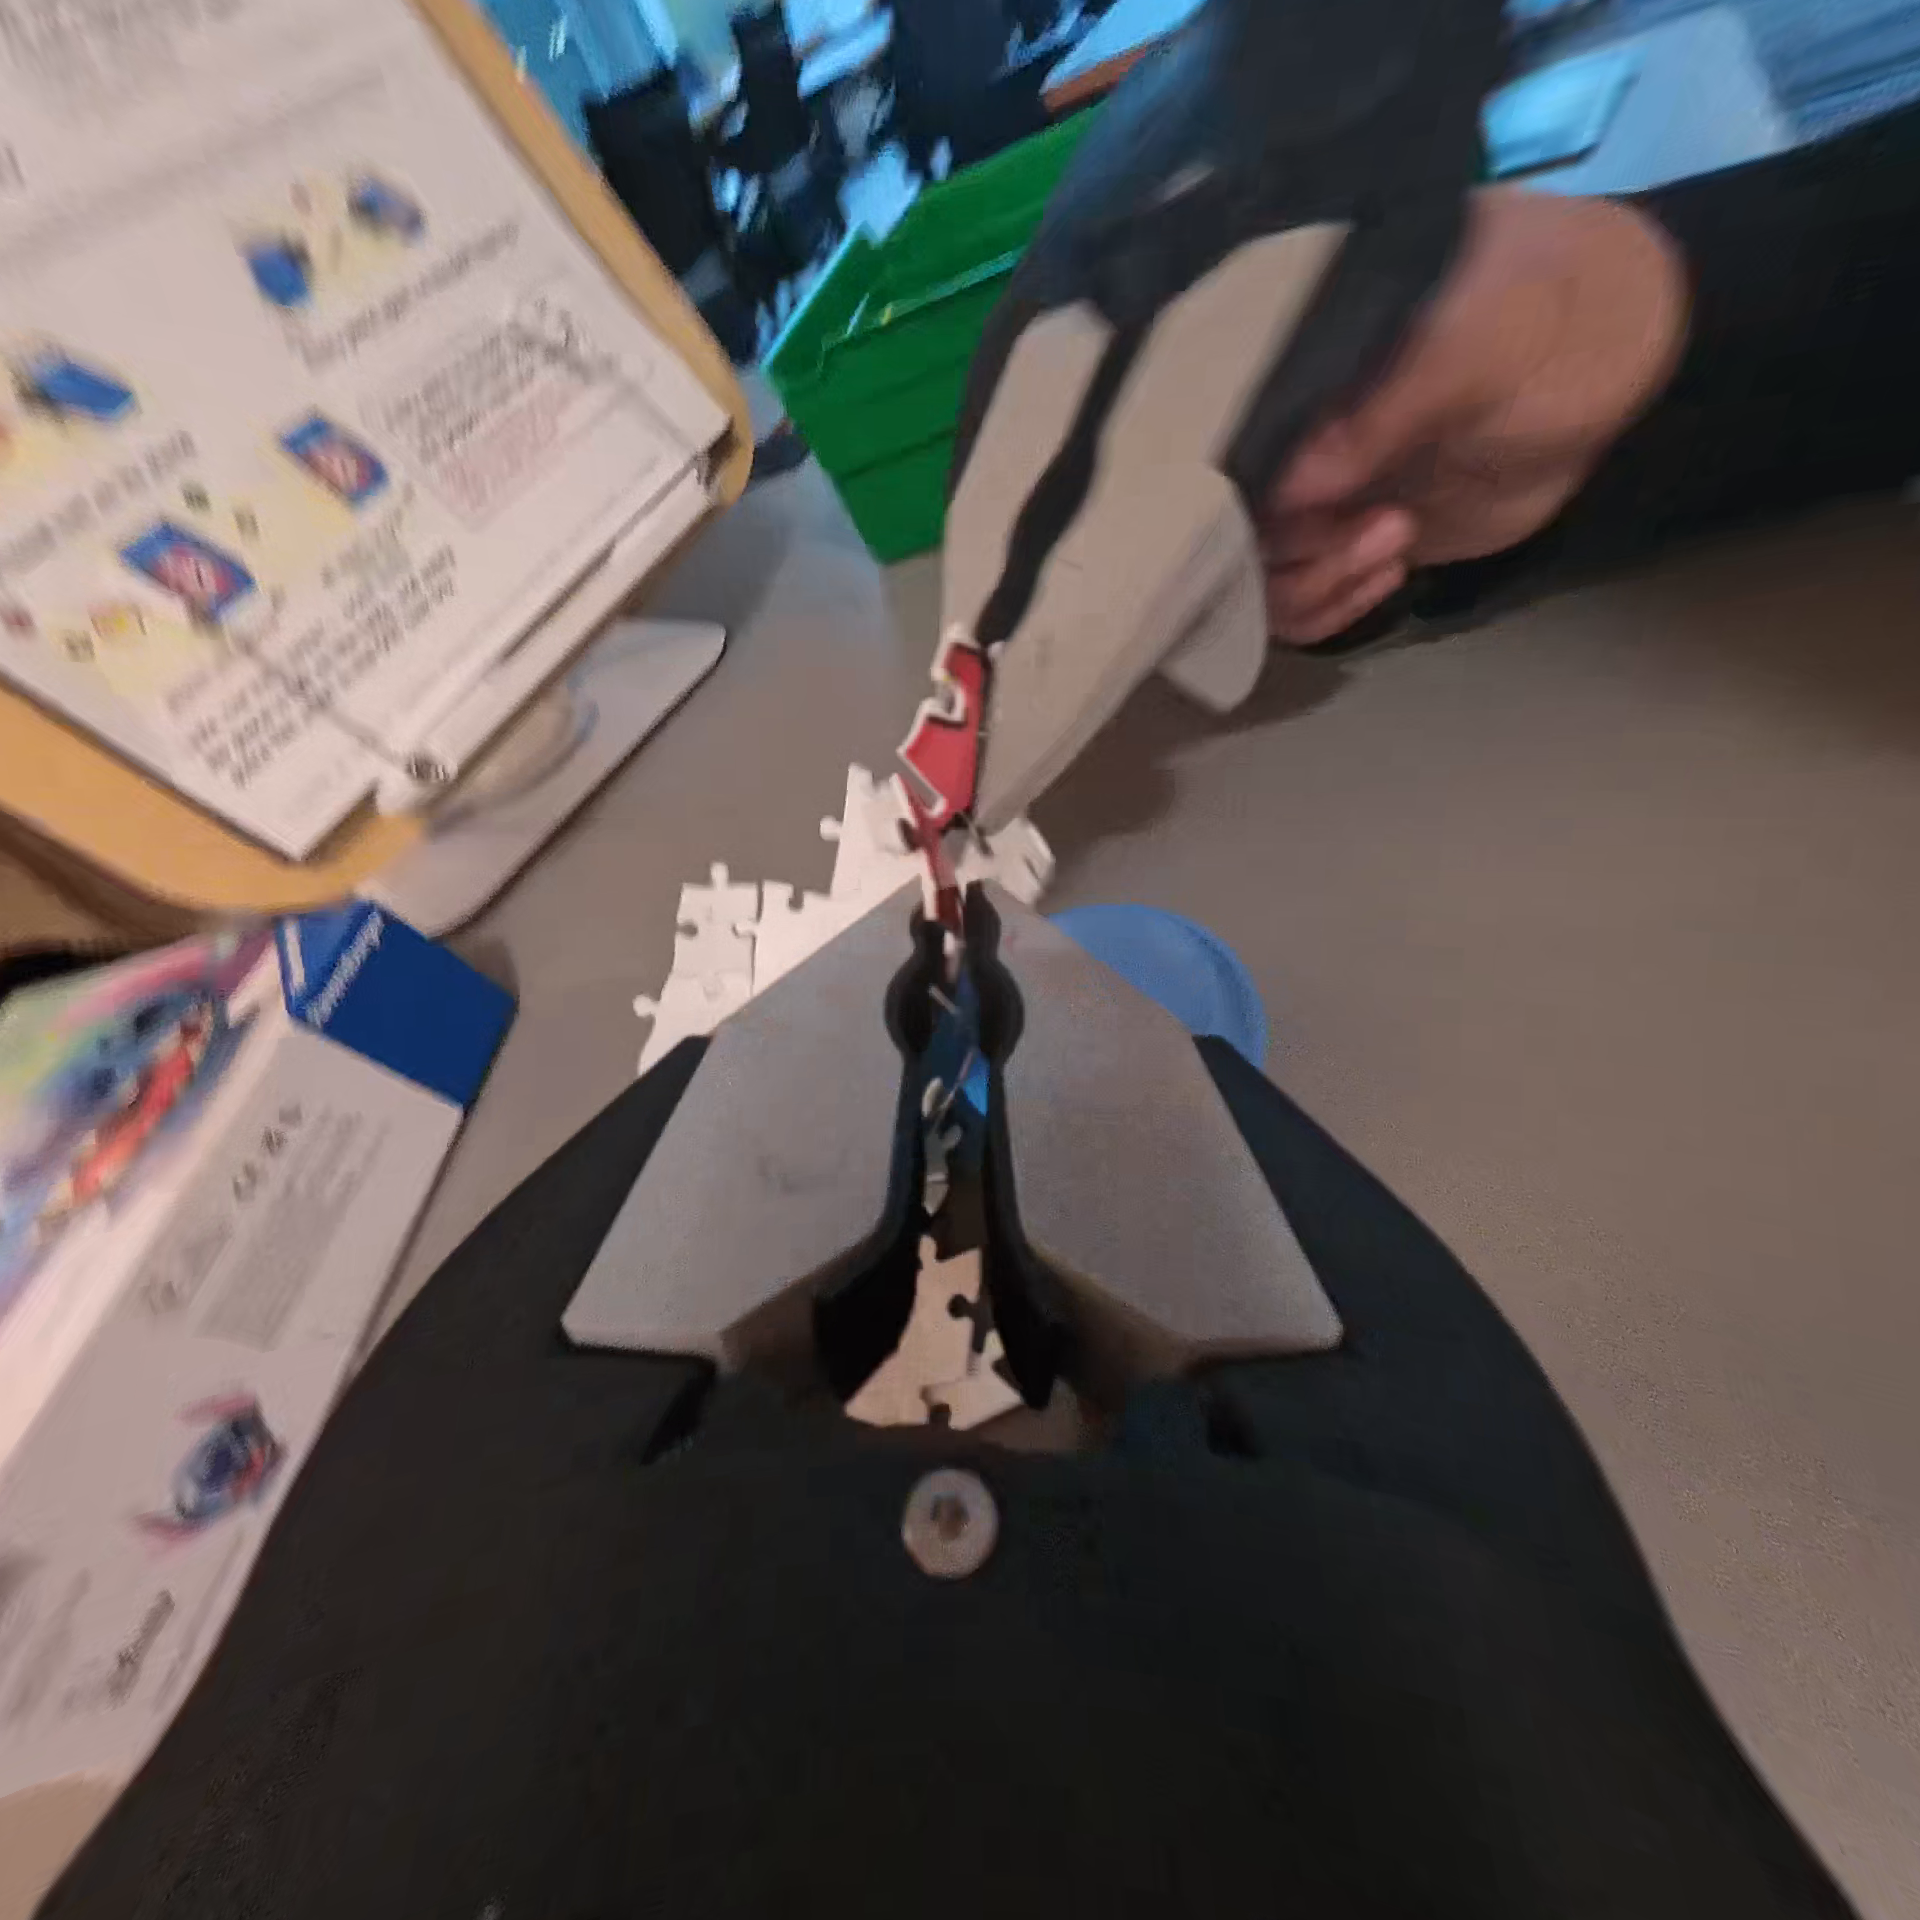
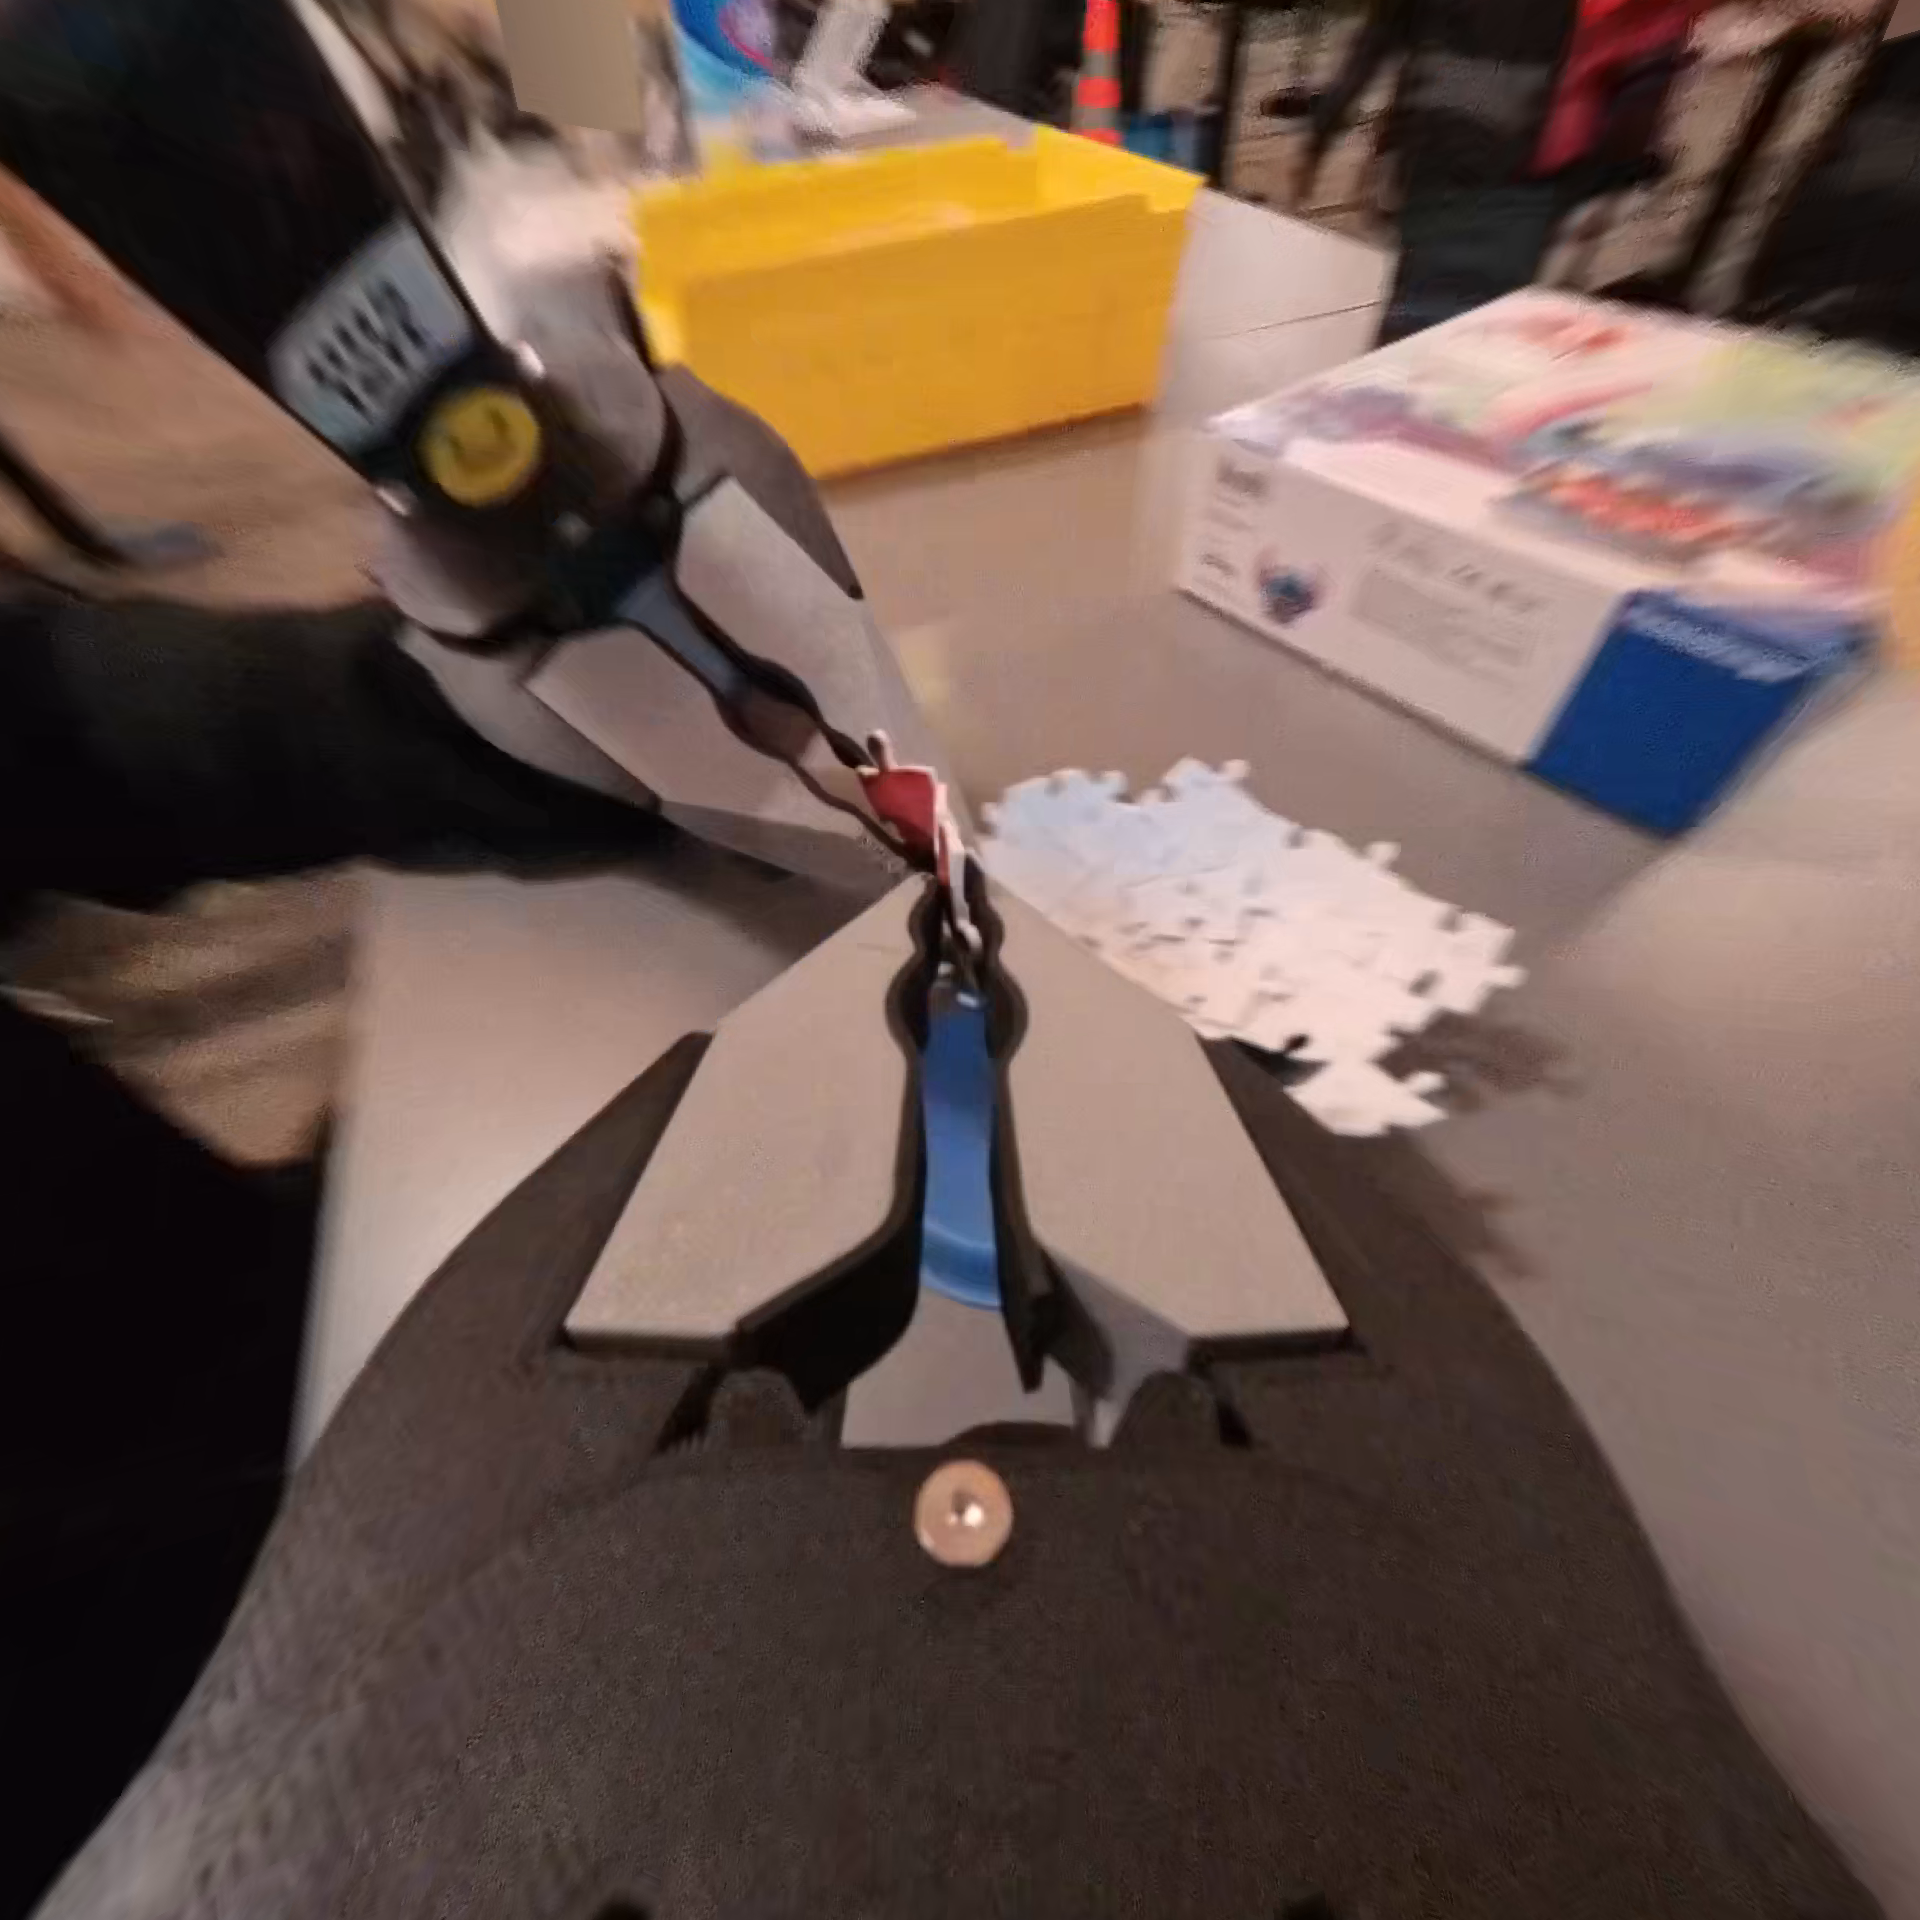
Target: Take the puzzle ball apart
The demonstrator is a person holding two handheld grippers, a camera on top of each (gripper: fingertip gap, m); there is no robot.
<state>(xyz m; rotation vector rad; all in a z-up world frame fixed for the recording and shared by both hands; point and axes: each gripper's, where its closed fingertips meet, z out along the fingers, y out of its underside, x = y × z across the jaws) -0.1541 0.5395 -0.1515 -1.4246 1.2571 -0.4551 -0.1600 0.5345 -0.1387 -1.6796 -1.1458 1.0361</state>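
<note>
Both tongs, left (image 1: 948, 914) and right (image 2: 951, 904), pinch red puzzle pieces (image 1: 951, 717) (tip to tip).

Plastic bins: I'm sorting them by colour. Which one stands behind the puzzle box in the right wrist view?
The yellow bin, beyond the puzzle box. The green bin shows only in the left wrist view, behind the right gripper.

- The print on the puzzle box (image 1: 208, 1195) is smeared by blur.
- The blue disc (image 1: 1174, 966) is mostly hidden behind the left gripper (image 1: 948, 902).
- The leaflet (image 1: 312, 416) is cut off by the edge.
</note>
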